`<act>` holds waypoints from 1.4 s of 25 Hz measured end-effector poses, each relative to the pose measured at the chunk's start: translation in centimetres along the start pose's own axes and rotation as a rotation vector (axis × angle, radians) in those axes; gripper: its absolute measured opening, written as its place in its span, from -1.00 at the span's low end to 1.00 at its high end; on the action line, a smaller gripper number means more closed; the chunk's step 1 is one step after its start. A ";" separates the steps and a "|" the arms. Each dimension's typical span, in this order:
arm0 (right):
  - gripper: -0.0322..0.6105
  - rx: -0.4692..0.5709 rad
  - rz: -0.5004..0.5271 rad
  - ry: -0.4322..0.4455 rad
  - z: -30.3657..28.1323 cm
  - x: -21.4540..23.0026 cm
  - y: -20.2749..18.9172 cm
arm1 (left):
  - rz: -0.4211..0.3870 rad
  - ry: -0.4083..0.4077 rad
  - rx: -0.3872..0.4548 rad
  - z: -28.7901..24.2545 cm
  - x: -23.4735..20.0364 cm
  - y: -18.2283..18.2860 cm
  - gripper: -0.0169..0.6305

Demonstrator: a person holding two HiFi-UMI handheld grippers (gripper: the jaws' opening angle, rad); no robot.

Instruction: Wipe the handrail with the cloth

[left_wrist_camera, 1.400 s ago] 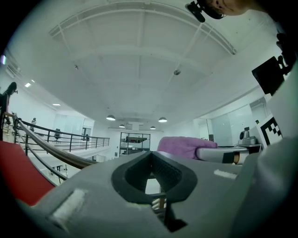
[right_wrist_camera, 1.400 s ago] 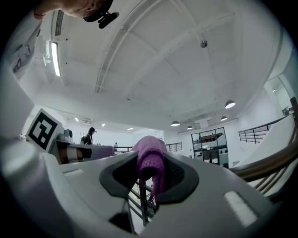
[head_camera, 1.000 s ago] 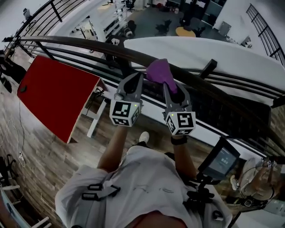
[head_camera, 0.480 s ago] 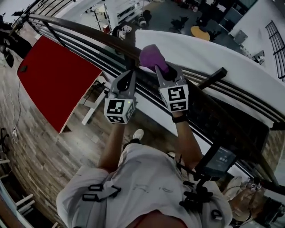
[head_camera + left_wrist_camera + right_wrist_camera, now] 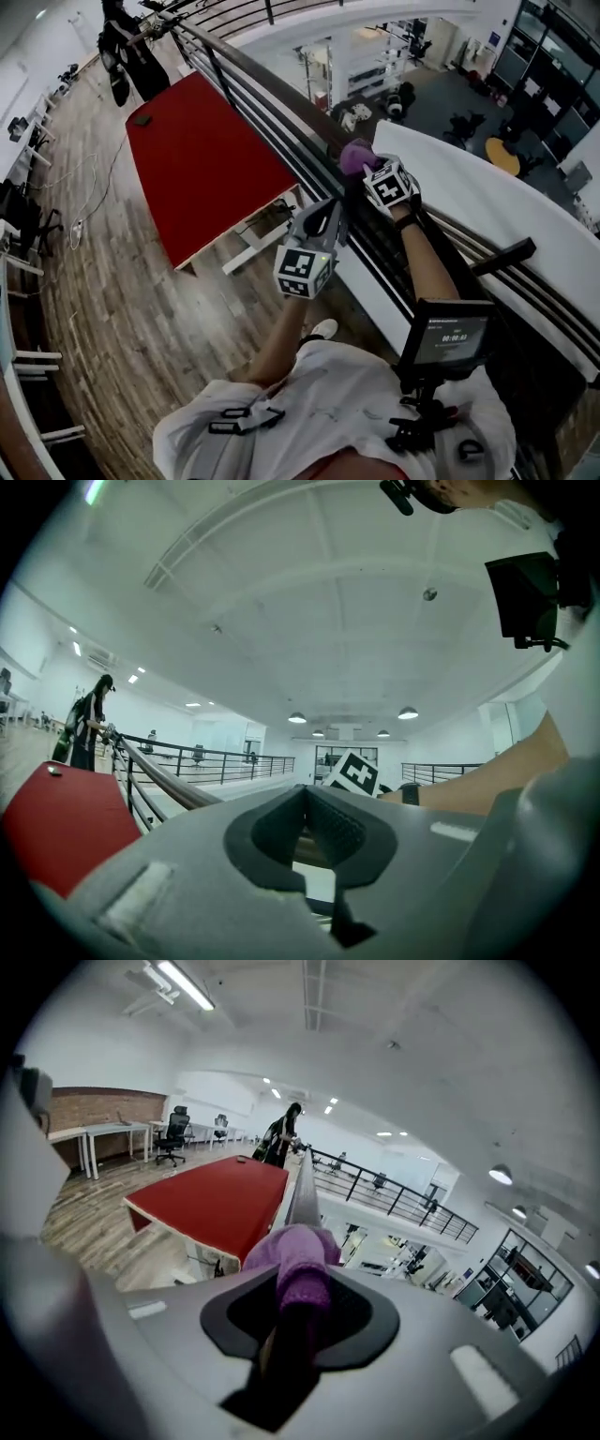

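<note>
The right gripper [image 5: 302,1290] has its jaws clamped narrowly on the purple cloth [image 5: 296,1249], which bulges out past the tips in a rounded wad while a darker tail of it runs back between the pads. In the head view that wad sits right on top of the dark handrail [image 5: 272,86], with the right forearm reaching out to the far right above the rail's bars. The left gripper [image 5: 305,797] has its jaws closed tip against tip with nothing between them; only a strip of the brown rail shows through the hollow behind the tips. In the head view it hangs nearer and to the left of the right gripper, low beside the railing bars and apart from the cloth, its marker cube turned up toward the camera. The handrail runs away from the cloth to the far left in a long curve. Left of the railing a red table [image 5: 202,169] stands on white legs on the wooden plank floor [image 5: 112,300]. At the far end of the rail a person in dark clothes [image 5: 127,52] stands against it. Near the bottom right, a small dark screen [image 5: 455,339] is mounted at the chest of the person who holds the grippers, just beside the right arm.
</note>
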State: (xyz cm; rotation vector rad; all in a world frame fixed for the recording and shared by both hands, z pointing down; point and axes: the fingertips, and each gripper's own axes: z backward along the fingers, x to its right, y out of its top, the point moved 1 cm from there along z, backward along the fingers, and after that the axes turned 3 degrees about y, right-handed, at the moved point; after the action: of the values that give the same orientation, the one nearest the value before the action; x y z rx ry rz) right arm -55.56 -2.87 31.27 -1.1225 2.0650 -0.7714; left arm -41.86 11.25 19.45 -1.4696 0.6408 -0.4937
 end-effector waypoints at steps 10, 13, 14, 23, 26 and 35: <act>-0.62 -0.044 -0.018 0.101 -1.3 1.0 1.0 | -0.010 0.071 -0.015 1.2 -0.8 0.2 -0.95; -0.63 -0.062 -0.018 0.120 -1.4 0.6 0.7 | -0.011 0.046 -0.022 0.9 0.1 -0.2 -0.95; -0.63 -0.066 -0.014 0.121 -1.3 0.6 0.6 | -0.012 0.039 -0.021 0.8 0.4 -0.2 -0.94; -0.63 -0.064 -0.085 0.169 0.5 1.1 -1.2 | -0.016 -0.008 -0.032 -0.3 2.1 -0.9 -0.94; -0.63 -0.062 -0.114 0.176 1.6 1.3 -2.2 | -0.011 -0.035 -0.037 -0.6 3.2 -1.2 -0.94; -0.63 -0.059 -0.161 0.158 6.0 2.1 -5.2 | -0.003 -0.150 -0.053 -2.4 7.6 -1.0 -0.94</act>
State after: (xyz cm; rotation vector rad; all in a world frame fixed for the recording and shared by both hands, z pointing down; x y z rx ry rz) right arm -49.32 -8.14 30.94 -1.3106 2.1584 -0.9082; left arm -37.73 4.35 19.71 -1.5417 0.5365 -0.3675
